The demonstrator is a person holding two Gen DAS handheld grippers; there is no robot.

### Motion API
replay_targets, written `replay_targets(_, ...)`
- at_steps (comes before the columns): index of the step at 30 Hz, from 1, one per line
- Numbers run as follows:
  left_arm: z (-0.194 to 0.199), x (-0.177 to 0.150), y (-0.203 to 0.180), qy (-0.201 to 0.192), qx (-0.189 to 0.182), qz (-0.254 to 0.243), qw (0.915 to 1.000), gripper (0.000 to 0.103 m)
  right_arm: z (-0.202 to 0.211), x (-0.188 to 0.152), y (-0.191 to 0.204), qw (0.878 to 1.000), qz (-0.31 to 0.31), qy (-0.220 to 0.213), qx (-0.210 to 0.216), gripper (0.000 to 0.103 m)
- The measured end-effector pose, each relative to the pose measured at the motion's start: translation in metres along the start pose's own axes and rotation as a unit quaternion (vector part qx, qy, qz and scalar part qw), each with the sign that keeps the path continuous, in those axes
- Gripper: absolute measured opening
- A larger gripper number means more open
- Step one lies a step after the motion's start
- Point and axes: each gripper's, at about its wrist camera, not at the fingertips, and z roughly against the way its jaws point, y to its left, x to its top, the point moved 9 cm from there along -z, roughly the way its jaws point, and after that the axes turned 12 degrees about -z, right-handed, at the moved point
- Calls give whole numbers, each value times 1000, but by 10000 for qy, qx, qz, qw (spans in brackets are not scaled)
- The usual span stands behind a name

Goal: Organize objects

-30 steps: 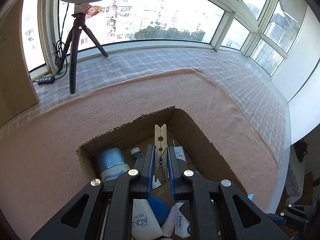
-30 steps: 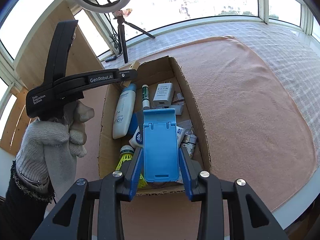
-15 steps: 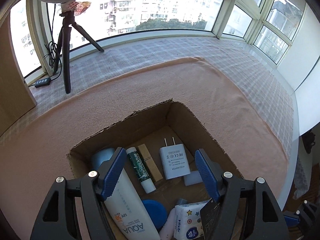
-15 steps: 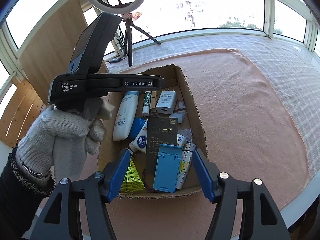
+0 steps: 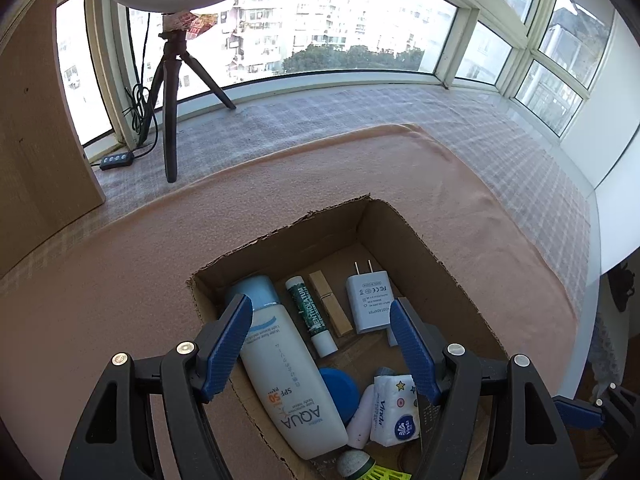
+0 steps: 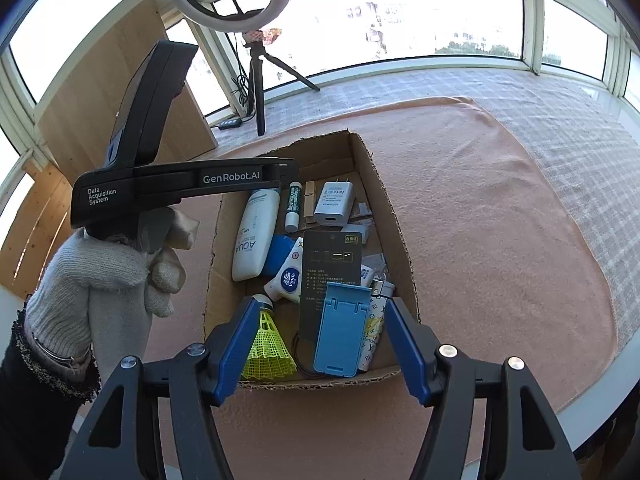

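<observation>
Clothespin (image 5: 330, 303) and blue stand (image 6: 340, 330) now loose in cardboard box (image 6: 394, 216).

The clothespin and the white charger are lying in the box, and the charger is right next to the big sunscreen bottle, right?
Not quite. The clothespin and charger do lie in the box, but the charger is not next to the sunscreen bottle. The left wrist view shows the green lip balm and the clothespin between them.

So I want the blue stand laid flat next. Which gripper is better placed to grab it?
Right. The right gripper is open directly over the blue stand at the box's near end. The left gripper hangs over the lotion bottle, farther back.
</observation>
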Motion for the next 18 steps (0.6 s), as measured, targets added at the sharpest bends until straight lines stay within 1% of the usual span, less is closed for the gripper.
replay_targets(6,35,-17,17,-130,107,60,9998,74,4,-5,19,9999,91,-48,24,61)
replay_targets(10,62,-32,35,-198,216,166,9994,75,7,-6,37,9998,182,-109,62,61)
replay_targets(18,116,-81,87,-248,560,454,9971,74,5,-17,86,9987,460,-105,174,61)
